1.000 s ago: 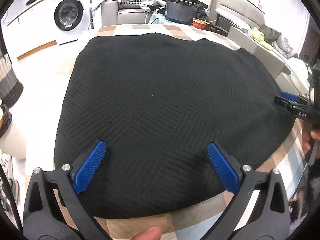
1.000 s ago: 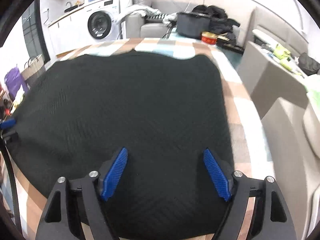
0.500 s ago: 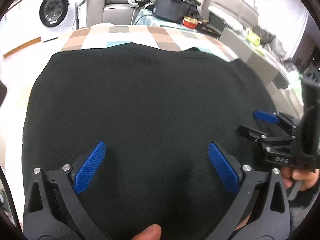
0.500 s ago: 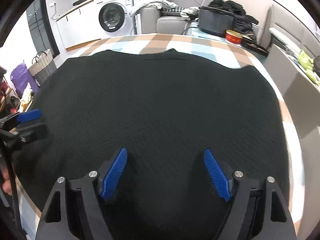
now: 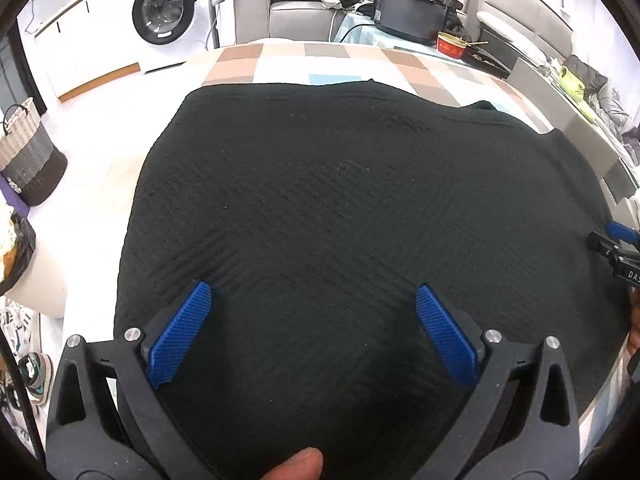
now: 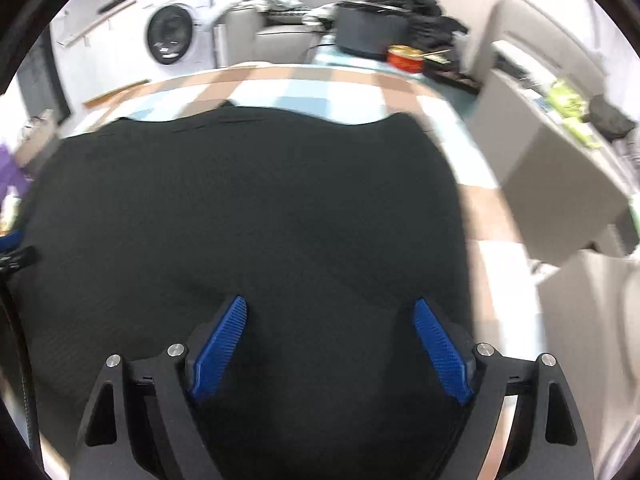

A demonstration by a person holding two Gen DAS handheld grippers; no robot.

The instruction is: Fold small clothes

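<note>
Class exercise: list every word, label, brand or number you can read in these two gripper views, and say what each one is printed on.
"DAS": white letters on the black body of the right gripper, cut off by the picture's edge, so the word may run on.
Washing machine: its panel carries markings, too small to read.
Red tin: any label is too small to read.
Right wrist view: blurred, nothing readable.

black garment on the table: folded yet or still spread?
Spread. The black garment lies in one flat layer over the checked tablecloth, no fold visible.
</note>
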